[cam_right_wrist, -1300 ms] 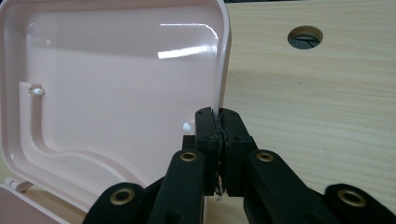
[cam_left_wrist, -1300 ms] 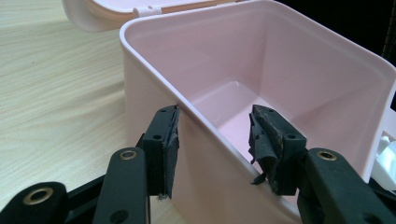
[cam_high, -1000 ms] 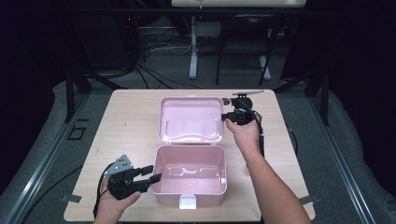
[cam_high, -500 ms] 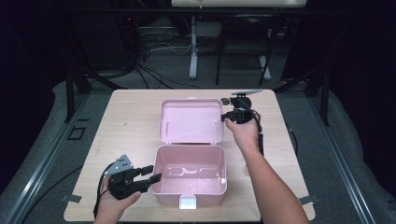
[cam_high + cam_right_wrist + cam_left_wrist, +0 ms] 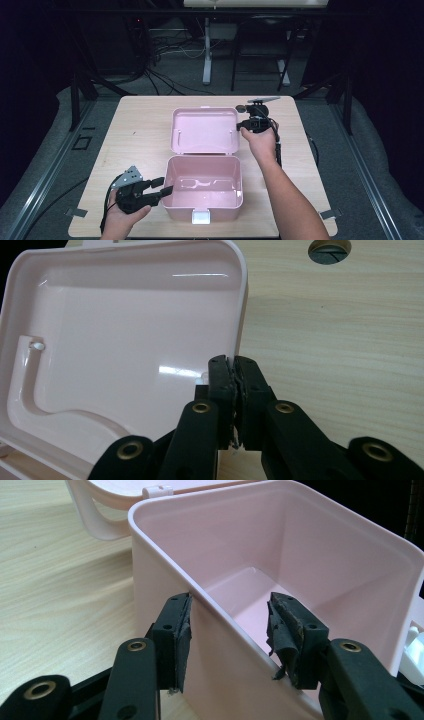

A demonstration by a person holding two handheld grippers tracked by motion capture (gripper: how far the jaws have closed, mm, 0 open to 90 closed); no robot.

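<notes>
**Box braced, lid pinched at its edge**

The box (image 5: 204, 187) is steadied by the left gripper (image 5: 159, 189); its jaws stand apart, one on each side of the near wall, the rim lying between the pads without being squeezed, so sliding is judged to be checked. The lid (image 5: 205, 130), laid back flat behind the box, is clamped on its side edge by the right gripper (image 5: 241, 125), jaws together on the rim, presumably for swinging it. Beyond the right jaws bare table (image 5: 140, 125) and a cable hole (image 5: 329, 250) are seen; room above the box is open.
</notes>
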